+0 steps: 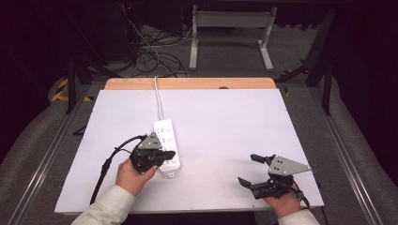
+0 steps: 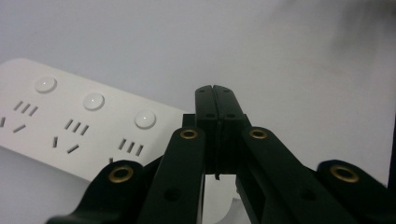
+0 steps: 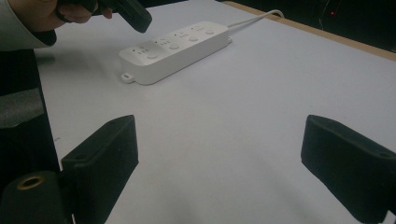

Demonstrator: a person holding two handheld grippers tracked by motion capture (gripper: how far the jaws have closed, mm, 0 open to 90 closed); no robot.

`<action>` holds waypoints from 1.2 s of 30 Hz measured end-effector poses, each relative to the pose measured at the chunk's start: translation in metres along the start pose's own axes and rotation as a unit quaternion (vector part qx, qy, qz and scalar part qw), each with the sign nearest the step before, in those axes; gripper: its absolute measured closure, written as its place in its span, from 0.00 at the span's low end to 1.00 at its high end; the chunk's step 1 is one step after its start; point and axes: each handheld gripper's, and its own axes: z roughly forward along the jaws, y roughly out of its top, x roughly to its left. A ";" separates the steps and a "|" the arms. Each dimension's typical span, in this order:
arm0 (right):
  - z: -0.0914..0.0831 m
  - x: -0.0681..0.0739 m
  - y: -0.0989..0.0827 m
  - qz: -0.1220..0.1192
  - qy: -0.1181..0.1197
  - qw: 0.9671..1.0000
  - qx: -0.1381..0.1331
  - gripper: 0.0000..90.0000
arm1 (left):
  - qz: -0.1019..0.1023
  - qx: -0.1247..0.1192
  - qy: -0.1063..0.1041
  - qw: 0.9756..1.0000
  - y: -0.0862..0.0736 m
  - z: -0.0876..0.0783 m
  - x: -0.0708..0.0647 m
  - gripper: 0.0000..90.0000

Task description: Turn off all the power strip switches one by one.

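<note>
Where no lettering reads: white power strip (image 1: 167, 146) under left gripper (image 1: 170, 154), fingers together; right gripper (image 1: 249, 169), fingers apart.

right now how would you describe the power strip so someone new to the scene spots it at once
Look at the white table with a wooden strip along its far edge. Left of centre lies the power strip, long and white, its cord running off the far edge. It is the one loose thing there, under the shut left claw.
</note>
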 end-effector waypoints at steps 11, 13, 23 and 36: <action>0.000 0.000 0.000 -0.002 0.003 1.000 0.002 0.13 | 0.008 0.041 -0.002 0.999 -0.001 0.016 0.001 1.00; 0.000 0.000 0.000 0.000 0.003 1.000 0.000 0.13 | 0.008 0.043 -0.002 0.999 -0.001 0.017 0.001 1.00; 0.000 0.001 0.000 -0.003 0.006 1.000 0.001 0.13 | 0.012 0.049 -0.004 0.999 -0.001 0.023 0.002 1.00; -0.001 0.001 0.000 -0.002 0.009 1.000 0.000 0.13 | 0.015 0.057 0.010 0.998 -0.001 0.026 0.001 1.00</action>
